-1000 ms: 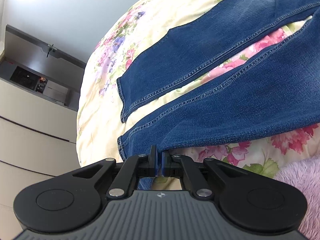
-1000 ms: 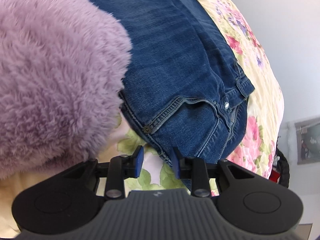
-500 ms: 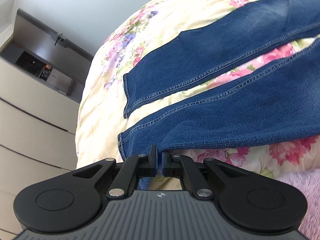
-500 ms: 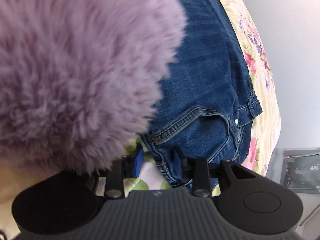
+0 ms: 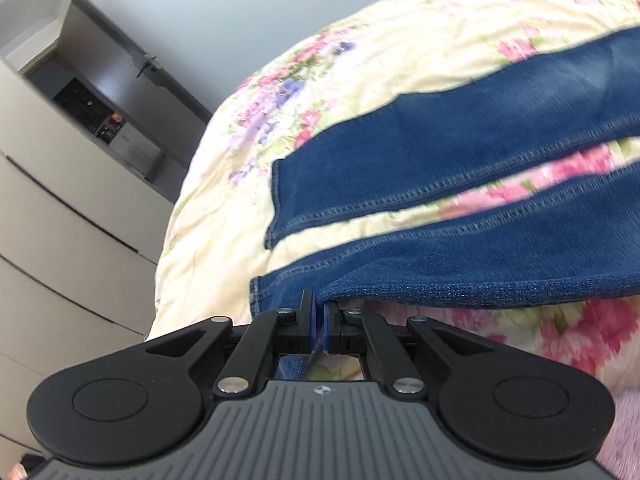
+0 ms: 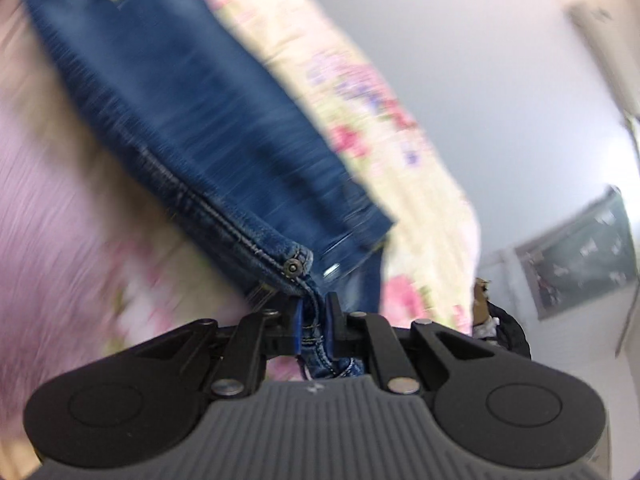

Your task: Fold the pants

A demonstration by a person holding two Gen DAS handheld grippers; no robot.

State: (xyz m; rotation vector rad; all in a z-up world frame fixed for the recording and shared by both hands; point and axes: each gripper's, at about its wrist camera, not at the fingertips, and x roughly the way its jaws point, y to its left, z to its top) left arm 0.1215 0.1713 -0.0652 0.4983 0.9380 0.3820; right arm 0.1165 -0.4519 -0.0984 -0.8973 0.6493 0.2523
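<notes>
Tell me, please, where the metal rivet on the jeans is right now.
In the right wrist view, the rivet sits low and centre on the jeans, at the seam's end just above the right hand-held gripper, which is shut on the denim.

The bed (image 5: pixel 360 80) has a soft yellow cover with pink and purple flowers on it. A pair of blue jeans (image 5: pixel 460 152) lies on the bed, with its two legs side by side and a strip of flowers showing between them. Something fluffy and purple (image 5: pixel 600 432) sits on the bed too.
</notes>
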